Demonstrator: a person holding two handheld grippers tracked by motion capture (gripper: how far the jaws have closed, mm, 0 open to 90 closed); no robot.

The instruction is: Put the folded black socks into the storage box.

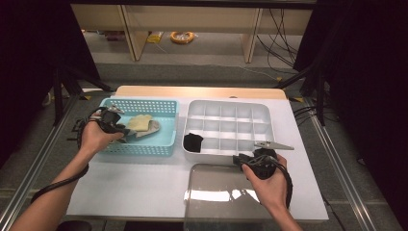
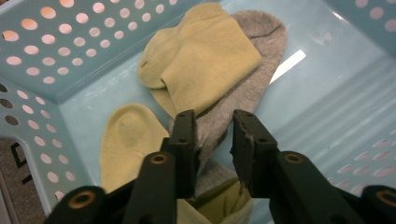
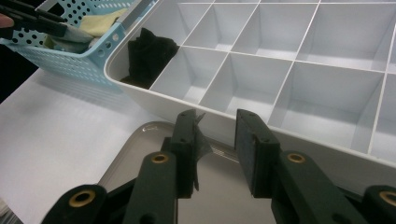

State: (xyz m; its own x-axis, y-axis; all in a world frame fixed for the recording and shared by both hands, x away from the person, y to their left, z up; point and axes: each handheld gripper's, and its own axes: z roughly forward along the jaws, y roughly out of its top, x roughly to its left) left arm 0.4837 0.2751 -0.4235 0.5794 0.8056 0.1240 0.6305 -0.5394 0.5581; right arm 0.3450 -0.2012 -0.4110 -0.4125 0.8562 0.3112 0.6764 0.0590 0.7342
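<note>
A light blue perforated basket (image 1: 139,102) holds a yellow sock (image 1: 138,121) lying on a grey sock (image 1: 153,128). My left gripper (image 1: 126,134) reaches into the basket from its left side. In the left gripper view its jaws (image 2: 214,126) stand apart astride the grey sock (image 2: 247,88), with the folded yellow sock (image 2: 205,60) just beyond and another yellow sock (image 2: 128,140) to the left. My right gripper (image 1: 236,159) hovers open at the front wall of the white divided tray (image 1: 228,102), over a clear lid (image 1: 216,192). Nothing lies between its jaws (image 3: 215,123).
A black sock (image 1: 193,141) fills the tray's front left compartment (image 3: 149,56); the other compartments look bare. The basket stands just left of the tray on a white tabletop (image 1: 134,187). Metal rails run along both sides of the table.
</note>
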